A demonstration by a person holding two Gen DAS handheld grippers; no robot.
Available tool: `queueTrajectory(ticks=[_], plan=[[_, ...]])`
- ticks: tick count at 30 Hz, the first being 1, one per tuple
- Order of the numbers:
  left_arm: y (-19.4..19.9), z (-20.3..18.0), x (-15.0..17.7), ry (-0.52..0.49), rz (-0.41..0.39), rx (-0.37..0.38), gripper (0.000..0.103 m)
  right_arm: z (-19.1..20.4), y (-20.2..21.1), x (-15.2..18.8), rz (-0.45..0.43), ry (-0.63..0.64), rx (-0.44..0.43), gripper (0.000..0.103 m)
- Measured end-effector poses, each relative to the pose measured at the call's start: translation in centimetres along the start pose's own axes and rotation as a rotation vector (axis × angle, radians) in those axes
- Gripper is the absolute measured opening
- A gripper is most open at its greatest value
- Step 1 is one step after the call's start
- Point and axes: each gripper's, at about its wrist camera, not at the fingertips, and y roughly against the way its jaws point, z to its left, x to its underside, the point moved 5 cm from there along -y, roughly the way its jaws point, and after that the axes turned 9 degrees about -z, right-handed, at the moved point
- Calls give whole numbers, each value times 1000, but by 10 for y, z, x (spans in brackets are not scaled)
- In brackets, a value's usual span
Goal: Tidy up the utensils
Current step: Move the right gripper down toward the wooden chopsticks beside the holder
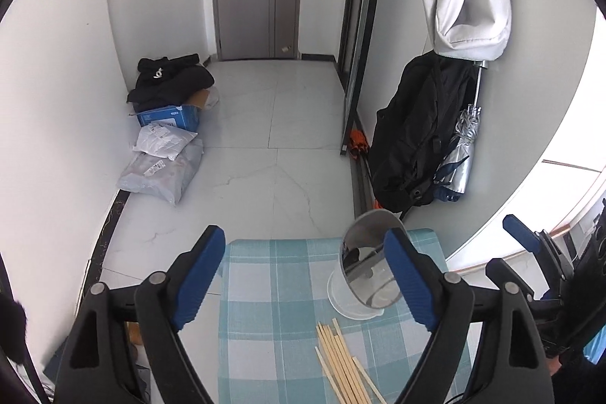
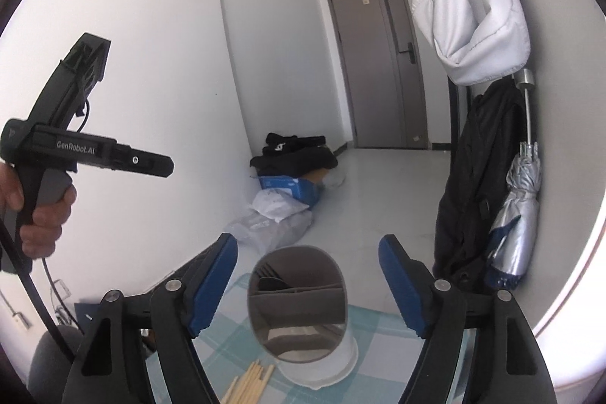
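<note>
"GenRobot.AI" on left gripper (image 2: 125,159)

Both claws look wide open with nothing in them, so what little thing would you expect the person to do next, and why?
Probably lower the left gripper onto the loose chopsticks on the checked cloth and close on a few. They lie flat beside the holder, whose back compartment already has utensils, and the right gripper holds nothing.

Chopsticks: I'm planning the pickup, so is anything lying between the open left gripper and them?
Nothing visible does. The chopsticks lie bare on the checked cloth, below the open left gripper; the utensil holder stands beyond them.
</note>
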Motion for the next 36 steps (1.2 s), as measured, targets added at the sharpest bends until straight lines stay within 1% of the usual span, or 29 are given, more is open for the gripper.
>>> queueTrajectory(ticks=[1, 3, 5, 9, 10, 11, 14, 17, 22, 24, 26, 29, 32, 34, 36], plan=[[5, -1, 5, 2, -11, -10, 86, 4, 5, 0, -2, -4, 2, 83], [14, -5, 13, 3, -27, -14, 87, 13, 16, 0, -5, -13, -2, 85], [23, -7, 21, -1, -43, -14, 91, 19, 26, 0, -8, -19, 0, 86], [41, -7, 36, 21, -85, -37, 96, 33, 50, 1, -20, -22, 11, 97], [45, -6, 40, 34, -95, -40, 97, 35, 55, 1, -24, -19, 19, 101], [49, -5, 45, 44, -106, -44, 98, 38, 61, 2, -30, -16, 32, 103], [58, -2, 60, 56, -119, -67, 98, 42, 75, 5, -42, -18, 48, 103], [65, 3, 75, 109, -125, -50, 98, 47, 84, 8, -39, -25, 56, 103], [79, 11, 95, 151, -175, -78, 98, 60, 100, 21, -39, -44, 28, 103], [79, 15, 102, 193, -173, -83, 98, 64, 105, 28, -40, -40, 33, 103], [76, 16, 110, 221, -168, -71, 99, 67, 108, 36, -36, -31, 47, 103], [72, 15, 121, 206, -178, -96, 99, 70, 110, 48, -15, -26, 71, 103], [67, 17, 130, 209, -183, -108, 99, 72, 110, 62, 9, -30, 59, 103], [60, 22, 138, 227, -170, -119, 99, 71, 106, 73, 38, -28, 74, 103], [50, 27, 147, 244, -146, -120, 99, 71, 102, 85, 75, -34, 63, 103]])
